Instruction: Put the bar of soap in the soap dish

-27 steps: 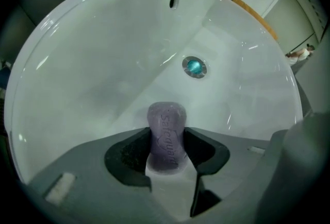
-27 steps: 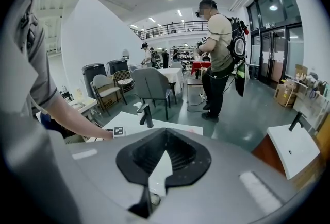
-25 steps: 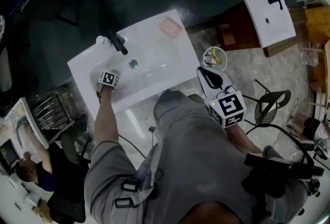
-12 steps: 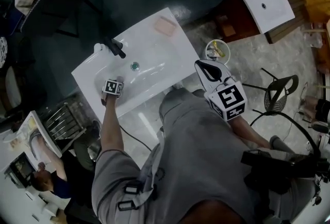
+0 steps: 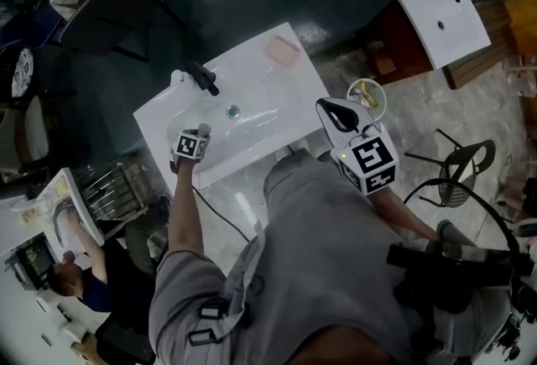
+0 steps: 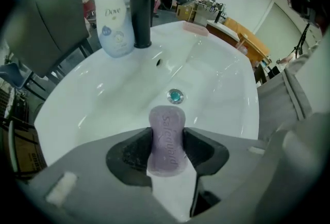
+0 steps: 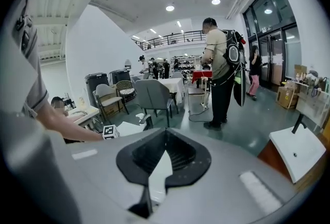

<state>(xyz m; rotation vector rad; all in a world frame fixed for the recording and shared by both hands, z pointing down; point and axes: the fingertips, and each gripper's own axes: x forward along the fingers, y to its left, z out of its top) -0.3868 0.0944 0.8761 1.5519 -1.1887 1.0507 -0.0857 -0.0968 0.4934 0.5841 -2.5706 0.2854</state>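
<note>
1. Lilac, smooth and oval, the bar of soap [image 6: 167,133] stands on edge with raised lettering down its face. The left gripper [image 5: 200,135] has it clamped, a black pad pressing on each long side.
2. The left gripper view looks into the white sink [image 6: 227,91]. The teal drain [image 6: 175,96] shows just above the soap in frame, with the black faucet [image 6: 140,6] and a white bottle [image 6: 114,17] at upper left.
3. At top centre of that view, the pink soap dish [image 6: 196,28] sits on the sink's far rim, well apart from the soap.
4. The head view gives the layout instead. The left gripper hangs over the basin's lower left, while the dish lies at the sink's upper right corner. The soap is too small to make out there.
5. The right gripper [image 7: 165,135] is closed tip to tip and carries nothing. Its own view shows only a hall with chairs and standing people.
</note>
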